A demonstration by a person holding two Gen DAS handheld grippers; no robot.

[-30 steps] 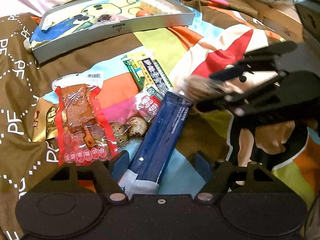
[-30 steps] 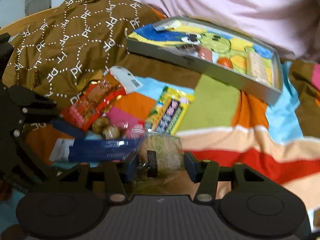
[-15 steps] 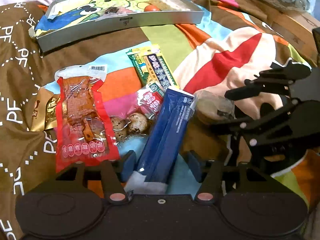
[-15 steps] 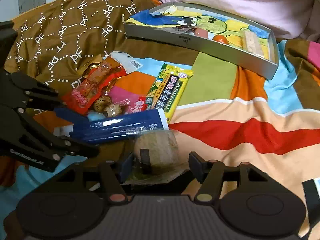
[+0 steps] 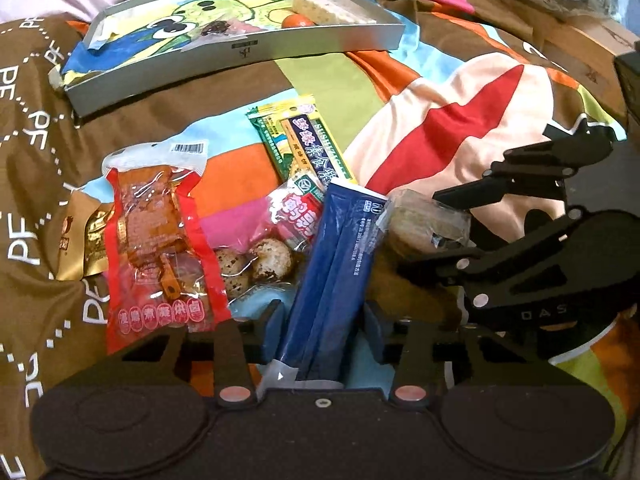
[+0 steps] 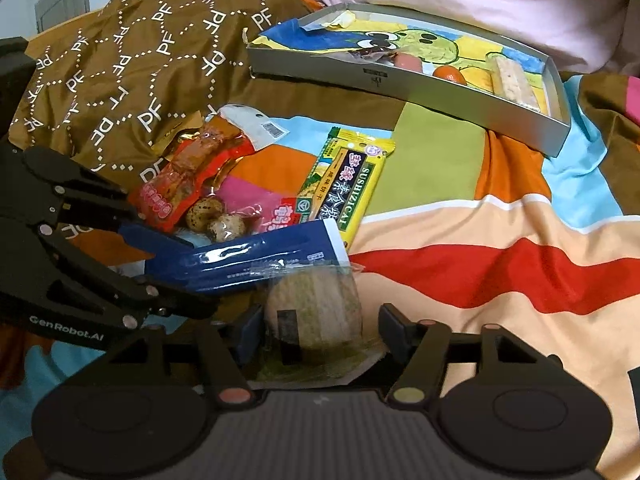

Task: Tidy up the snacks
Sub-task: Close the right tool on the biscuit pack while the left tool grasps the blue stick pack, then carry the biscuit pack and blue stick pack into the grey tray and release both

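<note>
Left gripper has the long blue packet running lengthwise between its fingers, and they're closing in on it. There looks to be a sliver of gap still on both sides, so I wouldn't call it gripped, though the fisheye makes that hard to judge. Right gripper is doing the same with the round pale cake in clear wrap: fingers closing, and the right-hand one clearly stands off the wrapper.

The cake sits just beside the far end of the blue packet, touching it or nearly. Next to the packet on the other side is a clear bag of speckled quail eggs with a pink and red label, and a red vacuum pack of brown dried meat partly overlapping it. A gold wrapper peeks out from under the red pack. A yellow-green bar labelled SUSHIZICAI lies just past the eggs.

All of this is on a bed with a colourful patchwork cover. Further back sits a shallow grey box lined with a green cartoon picture, holding a pale crumbly bar, something small and orange, and a pink sausage-like piece.
</note>
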